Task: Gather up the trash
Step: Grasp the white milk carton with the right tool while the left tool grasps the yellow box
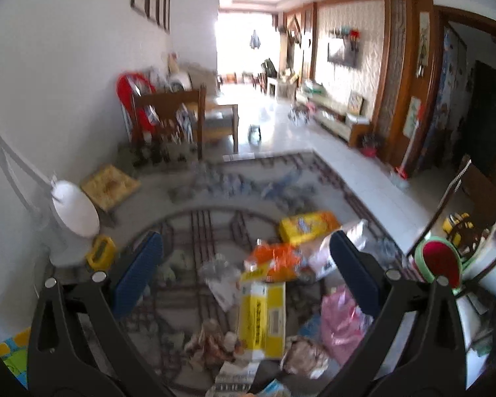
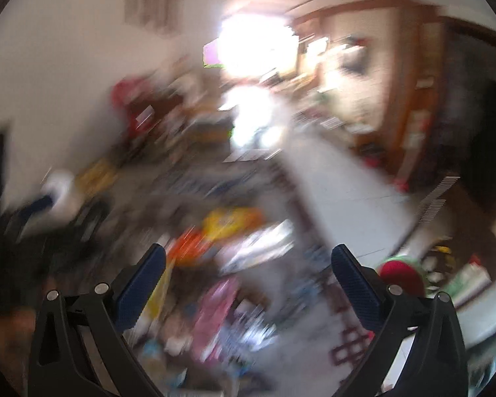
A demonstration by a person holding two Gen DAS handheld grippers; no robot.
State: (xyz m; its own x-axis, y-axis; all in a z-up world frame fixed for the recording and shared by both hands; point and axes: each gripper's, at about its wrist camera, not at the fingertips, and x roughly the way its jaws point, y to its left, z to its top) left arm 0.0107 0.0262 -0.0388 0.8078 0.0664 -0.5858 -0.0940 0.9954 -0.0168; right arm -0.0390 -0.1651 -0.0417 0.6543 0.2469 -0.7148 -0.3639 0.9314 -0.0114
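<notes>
Patterned rug carries the trash: a yellow carton near, orange wrapper and pink bag right. Left gripper and right gripper hover wide, empty, apparently ready to pick.

The right wrist view is smeared by motion blur: the floor litter shows only as coloured streaks. In the left wrist view the yellow carton's print is unreadable, and the newspaper is cut off by the near edge.
</notes>
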